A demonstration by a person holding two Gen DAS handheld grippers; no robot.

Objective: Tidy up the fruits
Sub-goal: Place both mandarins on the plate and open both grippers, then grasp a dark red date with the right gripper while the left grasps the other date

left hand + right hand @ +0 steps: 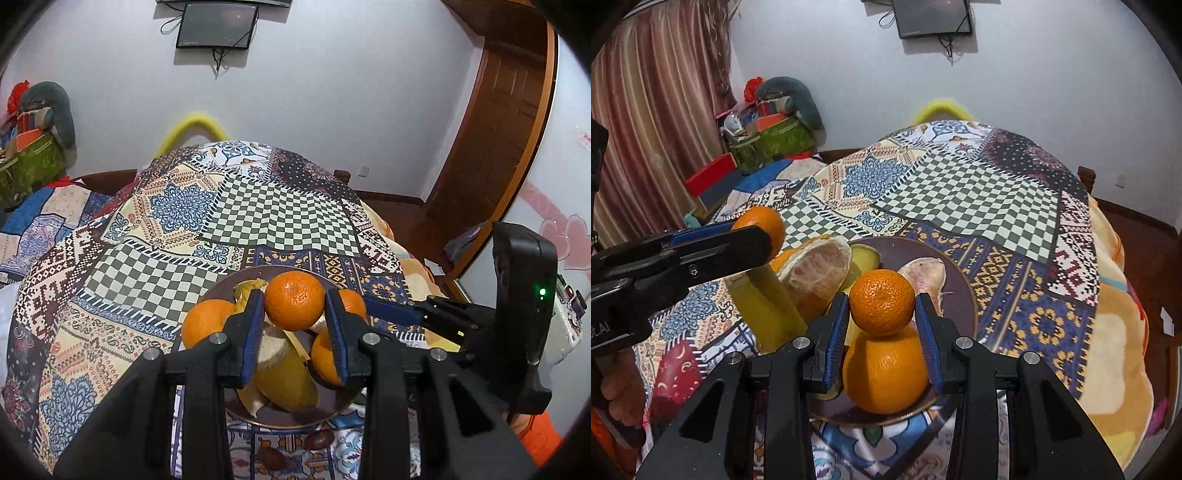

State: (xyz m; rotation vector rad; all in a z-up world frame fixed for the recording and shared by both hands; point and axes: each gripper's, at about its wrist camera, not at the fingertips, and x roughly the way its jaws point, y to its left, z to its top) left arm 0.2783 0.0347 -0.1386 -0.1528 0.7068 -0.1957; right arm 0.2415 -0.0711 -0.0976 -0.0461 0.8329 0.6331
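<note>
Left gripper pinching a small mandarin between its blue ribbed pads, holding it above the brown plate. Skin glossy and deep orange, finely pitted, with a pale green stem dimple facing up.

Right gripper clamping a second mandarin the same way, over the plate's near rim; this one equally round, pebbled, bright orange, hanging just above a bigger, smoother orange lying at the near edge of the plate.

Sitting on the plate besides: a peeled citrus half showing pinkish flesh under white pith at the left side, a peeled segment towards the far right side, thick yellow rind pieces in the middle, and another orange leaning at the left rim in the left wrist view.

Resting under everything, a patchwork cloth of checks and blue florals, the plate lying near its front edge. Showing in each wrist view from the side, the other gripper with its fruit pinched.
</note>
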